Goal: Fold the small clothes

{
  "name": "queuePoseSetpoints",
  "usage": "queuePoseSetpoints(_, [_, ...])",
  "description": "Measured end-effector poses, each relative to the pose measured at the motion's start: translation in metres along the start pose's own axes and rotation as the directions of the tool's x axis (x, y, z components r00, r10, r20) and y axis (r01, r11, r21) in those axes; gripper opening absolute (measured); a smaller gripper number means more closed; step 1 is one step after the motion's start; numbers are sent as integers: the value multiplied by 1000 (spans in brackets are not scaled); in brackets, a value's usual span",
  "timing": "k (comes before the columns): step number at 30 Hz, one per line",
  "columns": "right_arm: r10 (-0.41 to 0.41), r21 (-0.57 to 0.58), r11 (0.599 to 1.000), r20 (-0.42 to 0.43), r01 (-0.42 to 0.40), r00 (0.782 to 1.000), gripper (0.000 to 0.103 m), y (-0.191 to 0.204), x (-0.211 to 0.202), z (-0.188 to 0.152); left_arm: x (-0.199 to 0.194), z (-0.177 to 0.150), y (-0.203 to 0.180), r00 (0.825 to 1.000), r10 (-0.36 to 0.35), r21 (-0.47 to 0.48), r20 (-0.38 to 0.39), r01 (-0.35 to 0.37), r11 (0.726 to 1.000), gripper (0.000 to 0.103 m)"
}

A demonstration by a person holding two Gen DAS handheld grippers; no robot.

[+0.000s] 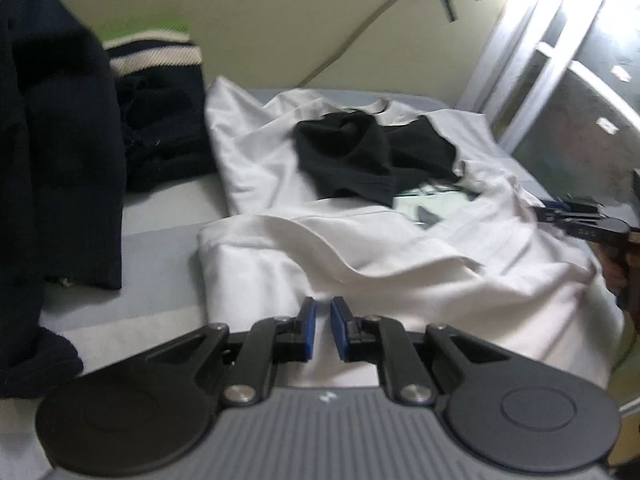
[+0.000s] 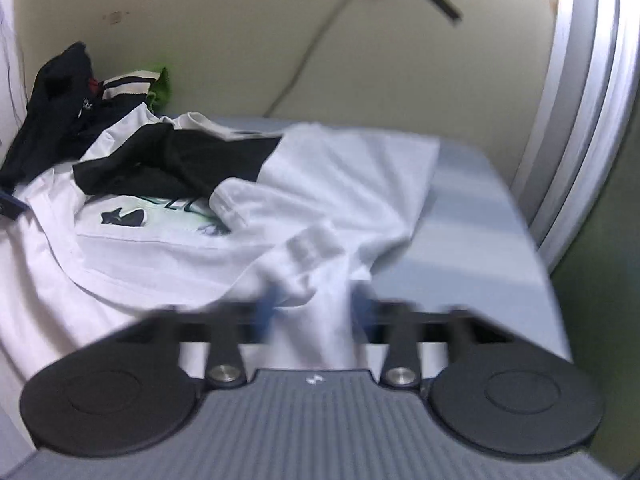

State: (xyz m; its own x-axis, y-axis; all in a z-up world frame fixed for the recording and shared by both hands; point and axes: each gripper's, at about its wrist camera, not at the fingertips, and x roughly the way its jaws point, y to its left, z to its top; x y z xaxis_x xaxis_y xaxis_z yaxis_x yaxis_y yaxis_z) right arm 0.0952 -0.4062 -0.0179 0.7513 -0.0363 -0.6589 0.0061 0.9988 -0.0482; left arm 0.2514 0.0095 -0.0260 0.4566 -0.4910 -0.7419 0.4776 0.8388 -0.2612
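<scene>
A white T-shirt (image 1: pixel 360 240) (image 2: pixel 340 184) with a dark printed front lies crumpled across the grey-blue table (image 1: pixel 160 216) (image 2: pixel 480 240). A small black garment (image 1: pixel 348 152) (image 2: pixel 180 160) rests on its upper part. My left gripper (image 1: pixel 324 320) hangs over the shirt's near edge. Its blue pads are almost together, and I see nothing pinched between them. My right gripper (image 2: pixel 312 304) is blurred, and a raised fold of the white shirt runs between its fingers. In the left wrist view the right gripper (image 1: pixel 540 210) shows at the shirt's right edge with its fingers close together.
A pile of dark clothes (image 1: pixel 60 120) (image 2: pixel 52 120) with a striped piece (image 1: pixel 156 52) fills the table's left side against the wall. A window frame (image 1: pixel 540 60) (image 2: pixel 592 120) stands to the right. A person's hand (image 1: pixel 616 272) holds the right gripper.
</scene>
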Motion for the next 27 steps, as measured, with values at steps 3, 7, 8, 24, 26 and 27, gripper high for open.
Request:
queuePoseSetpoints(3, [-35, 193, 981, 38, 27, 999, 6, -26, -23, -8, 3, 0, 7, 1000, 1, -22, -11, -1, 1000, 10])
queuePoseSetpoints(7, [-92, 342, 934, -41, 100, 995, 7, -56, -34, -33, 1, 2, 7, 999, 17, -6, -29, -17, 1000, 10])
queuePoseSetpoints(8, [-85, 328, 939, -67, 102, 994, 12, -56, -33, -36, 1, 4, 5, 999, 27, 6, -43, -27, 1000, 10])
queuePoseSetpoints(24, [-9, 149, 989, 19, 6, 1000, 59, -33, 85, 143, 59, 184, -11, 966, 252, 124, 51, -256, 959, 52])
queuePoseSetpoints(26, [-32, 153, 987, -47, 39, 998, 62, -33, 117, 146, 92, 199, -7, 966, 260, 101, 13, -260, 960, 56])
queuePoseSetpoints(27, [-41, 155, 987, -76, 52, 996, 64, -34, 132, 146, 106, 203, -5, 967, 254, 93, -7, -252, 963, 56])
